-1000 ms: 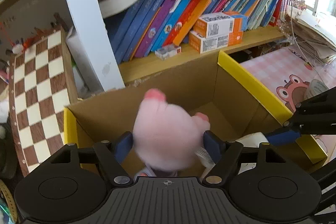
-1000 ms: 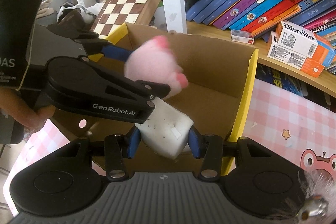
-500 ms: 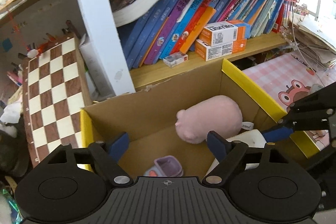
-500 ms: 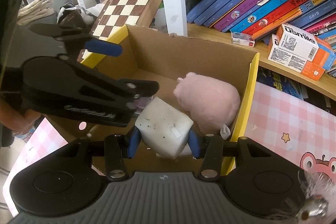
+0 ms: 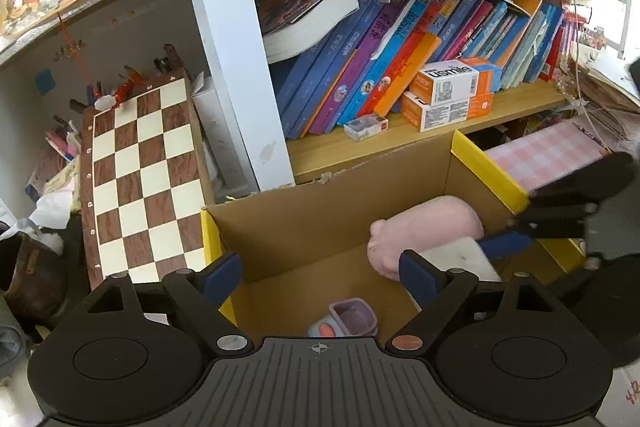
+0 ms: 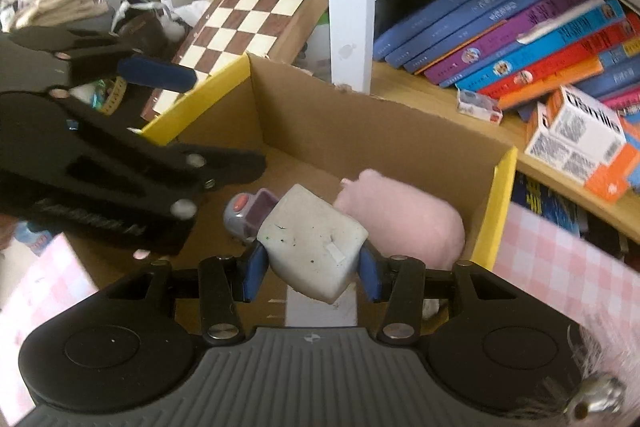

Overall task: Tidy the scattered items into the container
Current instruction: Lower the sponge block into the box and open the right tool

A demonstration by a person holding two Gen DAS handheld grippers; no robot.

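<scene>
An open cardboard box [image 5: 320, 211] with yellow flap edges stands in front of the bookshelf; it also shows in the right wrist view [image 6: 360, 131]. A pink plush toy [image 5: 432, 223] lies inside at the right [image 6: 400, 219]. A small grey-purple toy [image 5: 348, 319] lies on the box floor [image 6: 248, 211]. My left gripper [image 5: 316, 277] is open and empty above the box's near-left edge. My right gripper [image 6: 312, 271] is shut on a white block [image 6: 316, 247], held over the box; the block also shows in the left wrist view [image 5: 460, 255].
A chessboard [image 5: 140, 183] leans left of the box. A white shelf post [image 5: 236, 47] and leaning books [image 5: 380, 55] stand behind it, with orange-white cartons [image 5: 452, 95] on the shelf. A pink checked tablecloth [image 6: 560, 275] lies to the right.
My left gripper let go of the pink plush, which dropped into the box's right side. The left gripper then pulled back and left, open. The right gripper kept holding the white block.
</scene>
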